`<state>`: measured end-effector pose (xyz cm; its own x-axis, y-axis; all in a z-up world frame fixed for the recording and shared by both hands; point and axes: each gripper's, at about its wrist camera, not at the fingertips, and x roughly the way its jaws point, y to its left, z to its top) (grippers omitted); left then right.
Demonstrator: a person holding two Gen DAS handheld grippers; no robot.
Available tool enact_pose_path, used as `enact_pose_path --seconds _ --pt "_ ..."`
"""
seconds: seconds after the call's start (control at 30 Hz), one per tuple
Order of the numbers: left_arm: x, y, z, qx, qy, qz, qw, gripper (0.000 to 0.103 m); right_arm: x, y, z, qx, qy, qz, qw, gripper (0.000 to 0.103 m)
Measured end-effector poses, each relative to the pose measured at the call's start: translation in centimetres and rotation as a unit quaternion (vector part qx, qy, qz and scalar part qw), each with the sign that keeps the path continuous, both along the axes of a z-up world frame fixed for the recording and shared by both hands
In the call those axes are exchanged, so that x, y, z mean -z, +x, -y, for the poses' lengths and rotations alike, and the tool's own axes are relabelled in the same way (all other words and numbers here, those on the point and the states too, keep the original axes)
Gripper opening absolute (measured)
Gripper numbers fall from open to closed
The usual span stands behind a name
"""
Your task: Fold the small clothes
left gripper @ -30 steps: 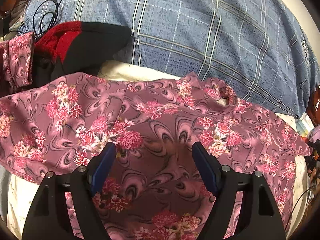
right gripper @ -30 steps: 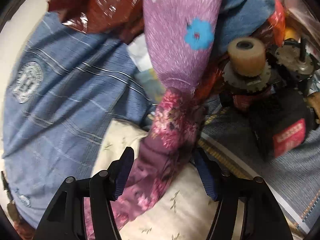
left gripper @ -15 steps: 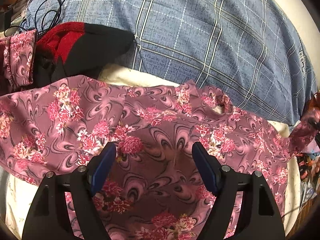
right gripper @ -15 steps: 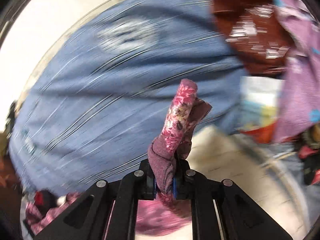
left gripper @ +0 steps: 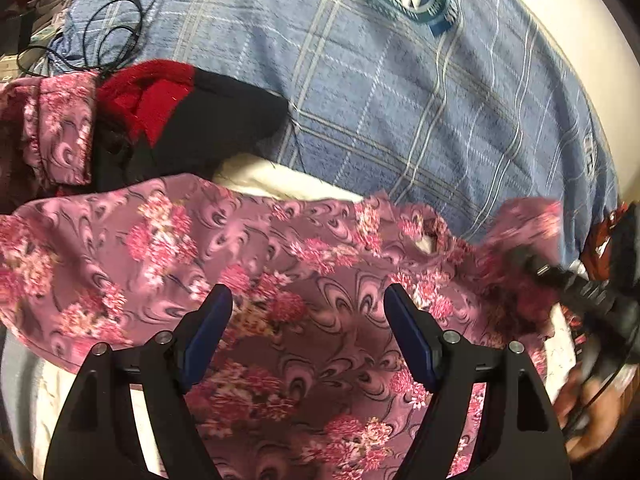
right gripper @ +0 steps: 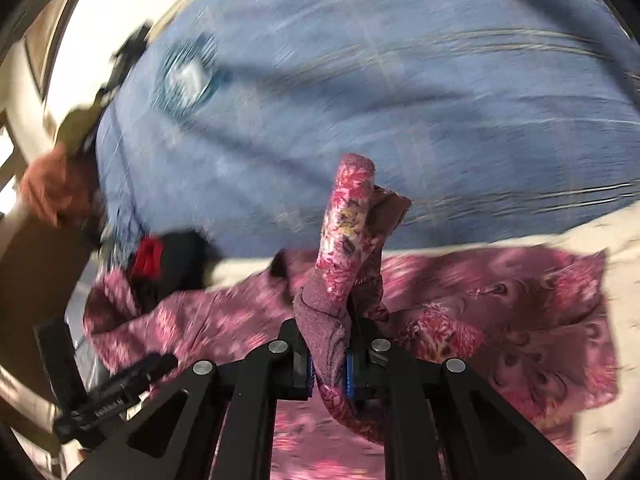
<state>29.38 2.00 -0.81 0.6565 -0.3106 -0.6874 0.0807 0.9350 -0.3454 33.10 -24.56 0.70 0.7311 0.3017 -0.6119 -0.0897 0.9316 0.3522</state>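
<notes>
Blue plaid bedding with pale check lines (left gripper: pixel 400 112) fills the background of both views, with a strip of cream sheet (left gripper: pixel 280 178) showing below it, and on that sheet lies the mauve floral-print garment (left gripper: pixel 248 264), spread mostly flat. Beyond its far left edge sits a red and black knitted piece (left gripper: pixel 192 108) beside a black cable (left gripper: pixel 100 28). The left gripper (left gripper: pixel 308 320) hovers over the middle of the garment with its jaws wide apart and nothing between them, probably waiting to pin or take the cloth once the fold arrives. The right gripper (right gripper: pixel 328 368) has its jaws clamped on a bunched end of the same garment (right gripper: pixel 344 240), which stands up from the pads in a twisted column; holding that end lifted is likely meant to carry it across the body as a fold. Only the right wrist view shows this grip clearly; the left wrist view shows the right tool as a dark blur at the far right, but shows how flat the rest of the cloth lies
</notes>
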Motion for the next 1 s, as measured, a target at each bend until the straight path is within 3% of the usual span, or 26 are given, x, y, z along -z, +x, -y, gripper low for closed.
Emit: enact_pose_path --seconds 0.13,0.27,0.33,0.4,0.47,0.53,0.6,0.7,0.9,1.0 --pt "-0.6 -0.1 -2.2 -0.019 -0.027 0.005 0.9994 0.078 1.6 0.3 -5.6 -0.035 -0.027 -0.014 0.999 0.011" --pt "-0.8 0.2 -4.1 -0.036 -0.050 0.003 0.9981 0.078 4.4 0.6 -9.6 -0.072 -0.010 -0.057 0.996 0.021" --pt "-0.4 0.4 -4.6 -0.039 -0.059 -0.006 0.9975 0.078 5.8 0.1 -11.2 -0.096 -0.014 -0.088 0.991 0.034" --pt "0.0 0.7 -4.6 -0.037 -0.071 -0.018 0.9967 0.078 6.0 -1.1 -11.4 -0.107 -0.009 -0.093 0.990 0.035" --pt "0.4 0.8 -4.1 -0.023 -0.083 -0.028 0.9959 0.078 5.2 -3.1 -9.3 -0.101 0.036 -0.089 0.990 0.036" --pt "0.7 1.0 -3.0 0.003 -0.092 -0.042 0.9949 0.078 4.4 -5.1 -6.2 -0.080 0.075 -0.080 0.991 0.046" --pt "1.3 1.2 -1.2 0.043 -0.114 -0.064 0.9904 0.079 4.1 -7.3 -2.5 -0.044 0.089 -0.072 0.992 0.053" --pt "2.4 1.3 1.6 0.097 -0.143 -0.100 0.9799 0.082 4.0 -9.8 2.0 0.002 0.109 -0.067 0.992 0.053" --pt "4.2 0.9 5.9 0.119 -0.063 -0.152 0.9791 0.082 5.1 -13.7 8.9 0.067 0.161 -0.065 0.983 0.055" --pt "3.7 -0.1 5.6 0.109 -0.073 -0.159 0.9784 0.082 6.2 -14.2 10.4 0.080 0.183 -0.069 0.977 0.055"
